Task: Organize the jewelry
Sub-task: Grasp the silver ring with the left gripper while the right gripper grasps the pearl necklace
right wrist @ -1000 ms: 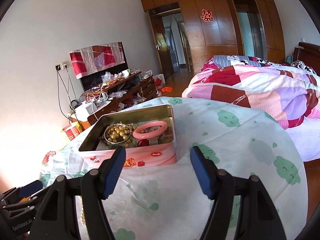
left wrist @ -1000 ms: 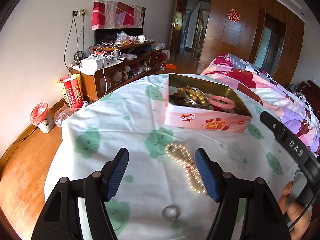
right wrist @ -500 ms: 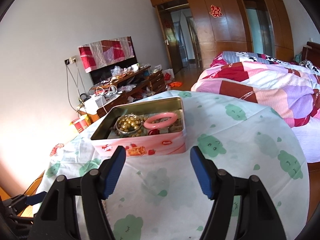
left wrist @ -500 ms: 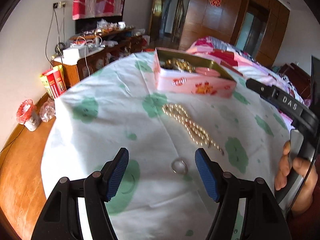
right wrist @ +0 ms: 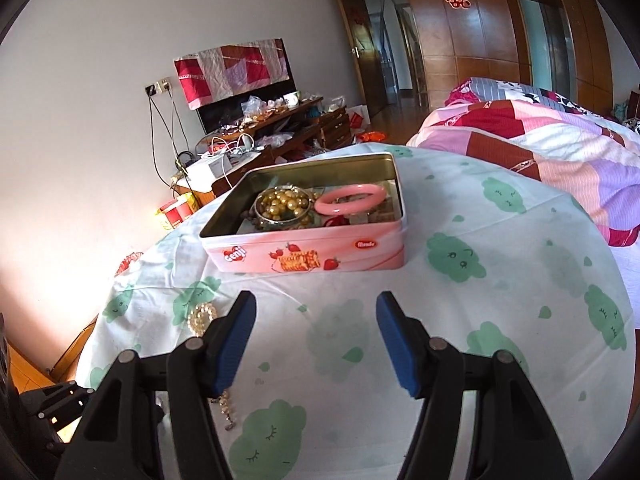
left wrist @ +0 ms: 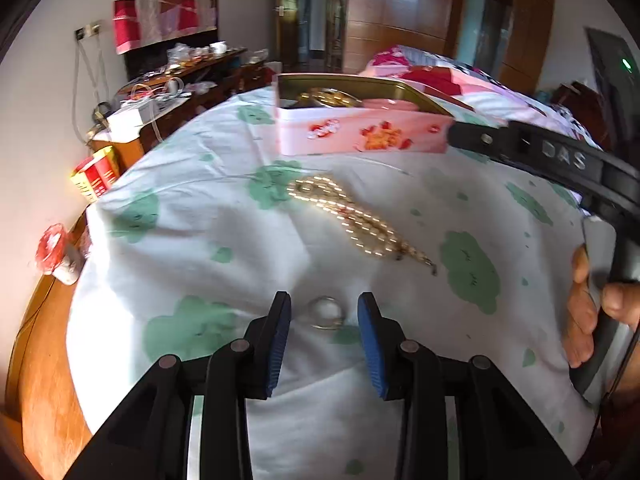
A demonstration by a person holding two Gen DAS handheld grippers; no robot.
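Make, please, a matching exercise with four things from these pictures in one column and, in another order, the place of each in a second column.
Things:
1. silver ring
2. pearl necklace
3. pink bangle
4. right gripper

Places:
A. inside the pink tin
B. over bare tablecloth, nothing between its fingers
C. between the left gripper fingers, on the cloth
D. stretched on the cloth between ring and tin

Pairs: 1-C, 2-D, 3-A, 4-B
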